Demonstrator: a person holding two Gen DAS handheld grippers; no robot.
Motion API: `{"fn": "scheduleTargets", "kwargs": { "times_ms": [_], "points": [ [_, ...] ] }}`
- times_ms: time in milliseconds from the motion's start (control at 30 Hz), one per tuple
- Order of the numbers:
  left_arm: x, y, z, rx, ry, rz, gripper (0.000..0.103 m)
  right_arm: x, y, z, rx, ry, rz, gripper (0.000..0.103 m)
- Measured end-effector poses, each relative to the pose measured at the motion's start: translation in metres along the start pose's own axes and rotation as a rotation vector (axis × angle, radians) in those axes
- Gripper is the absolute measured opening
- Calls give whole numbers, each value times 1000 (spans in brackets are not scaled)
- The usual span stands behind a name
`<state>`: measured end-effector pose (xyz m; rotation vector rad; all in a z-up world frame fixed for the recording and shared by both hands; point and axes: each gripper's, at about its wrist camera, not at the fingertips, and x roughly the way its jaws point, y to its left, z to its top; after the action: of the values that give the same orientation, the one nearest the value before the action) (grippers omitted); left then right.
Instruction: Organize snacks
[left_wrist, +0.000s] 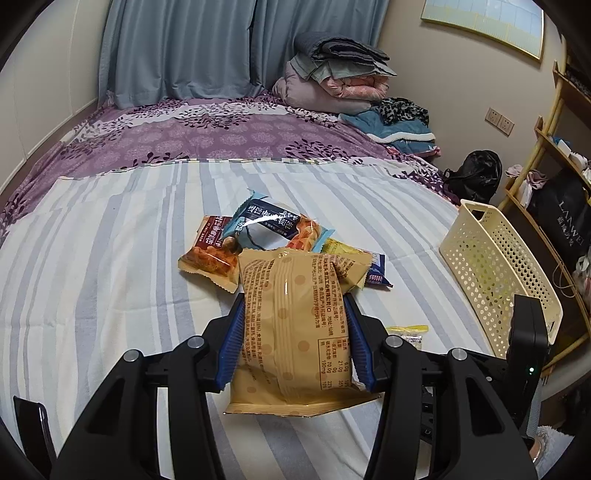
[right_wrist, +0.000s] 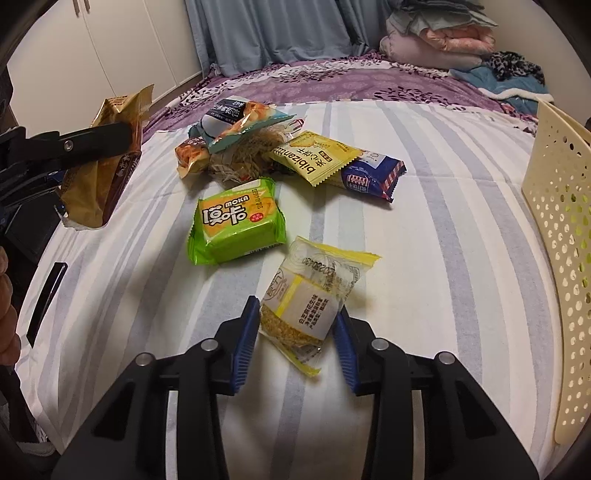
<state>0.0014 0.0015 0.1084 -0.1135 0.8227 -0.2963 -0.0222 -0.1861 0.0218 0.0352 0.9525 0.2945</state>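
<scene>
Pinching a tan snack packet (left_wrist: 295, 325) between its blue pads, the left claw (left_wrist: 293, 295) holds it lifted above the striped bedsheet (left_wrist: 110, 258); the packet's back panel carries small printed Chinese text and a nutrition table. Ahead of this claw lies the snack pile (left_wrist: 273, 236). To the right of the left claw and ahead of the right one sits a green packet (right_wrist: 238, 221) reading "MOKA". Beyond it lie a yellow packet (right_wrist: 314, 157) marked "bibizan" and a dark blue one (right_wrist: 373, 177). The right claw (right_wrist: 297, 325) is pressed together on a clear yellow-edged packet (right_wrist: 314, 295) with a Chinese label, lying on the sheet. Right of this claw stands a cream perforated basket (right_wrist: 557, 221).
</scene>
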Motion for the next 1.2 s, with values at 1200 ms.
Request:
{"fn": "scheduleTargets", "kwargs": {
  "times_ms": [1200],
  "points": [
    [-36, -60, 2, 106, -60, -70, 52, -51, -24, -19, 123, -64, 108, 61]
  ]
}}
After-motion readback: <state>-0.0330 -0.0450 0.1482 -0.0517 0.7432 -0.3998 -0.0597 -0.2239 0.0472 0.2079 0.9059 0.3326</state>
